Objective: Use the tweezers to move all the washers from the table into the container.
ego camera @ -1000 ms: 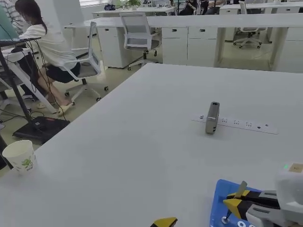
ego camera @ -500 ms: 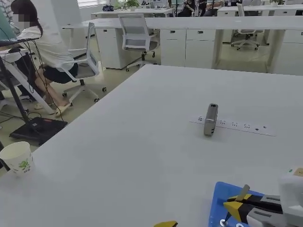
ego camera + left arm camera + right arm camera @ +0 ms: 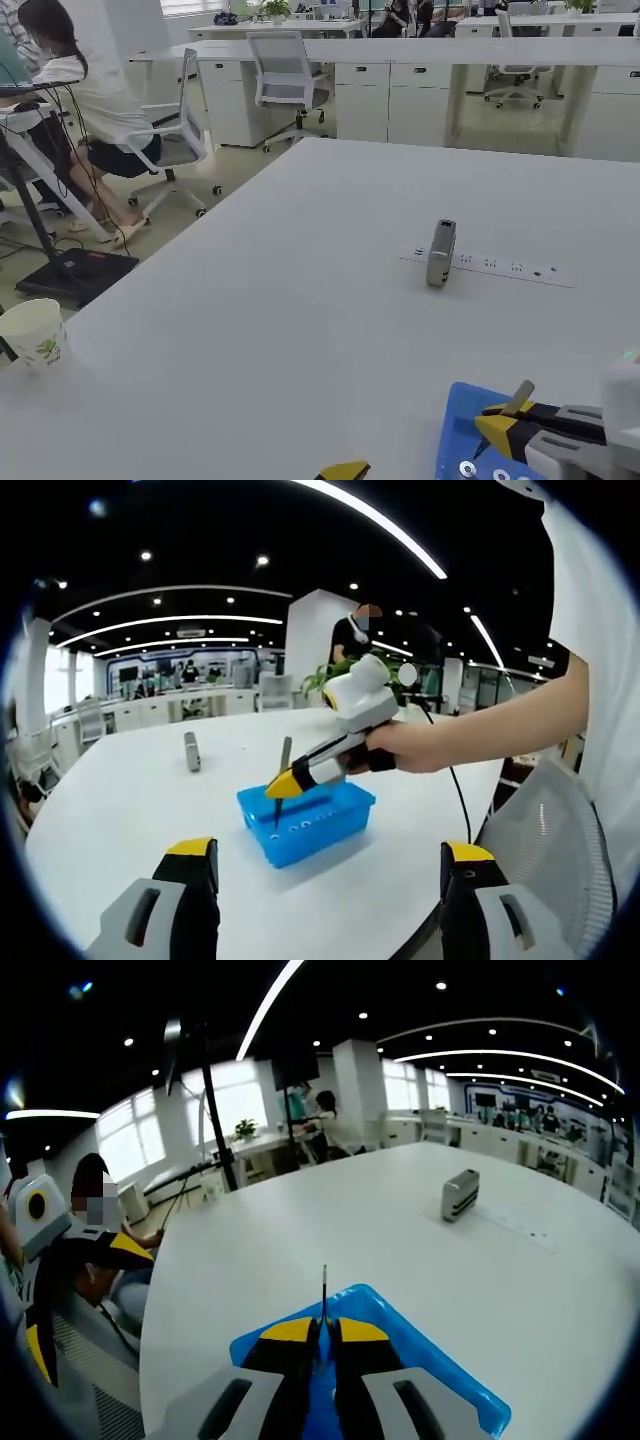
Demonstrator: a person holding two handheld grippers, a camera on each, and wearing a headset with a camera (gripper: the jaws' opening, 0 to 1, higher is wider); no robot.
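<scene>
A blue container (image 3: 455, 425) lies at the near right of the white table (image 3: 300, 330), with small metal washers (image 3: 467, 468) inside it. My right gripper (image 3: 490, 428) is shut on thin grey tweezers (image 3: 520, 396) and hovers over the container. In the left gripper view the tweezers (image 3: 284, 758) point down into the container (image 3: 345, 810), just above the washers (image 3: 290, 830). The right gripper view has the tweezers (image 3: 323, 1295) sticking out from the shut jaws over the container (image 3: 440, 1370). My left gripper (image 3: 328, 852) is open and empty, well short of the container; its yellow tip (image 3: 345, 470) sits at the bottom edge.
A grey box-shaped device (image 3: 440, 252) rests on a white power strip (image 3: 500, 268) in the middle of the table. At the table's left edge stands a paper cup (image 3: 30, 335). Office chairs (image 3: 285, 80), desks and a seated person (image 3: 90, 90) are beyond the table.
The head view has shifted a little. My right gripper stays over the blue container with the tweezers in it; the left gripper's tip stays at the bottom edge.
</scene>
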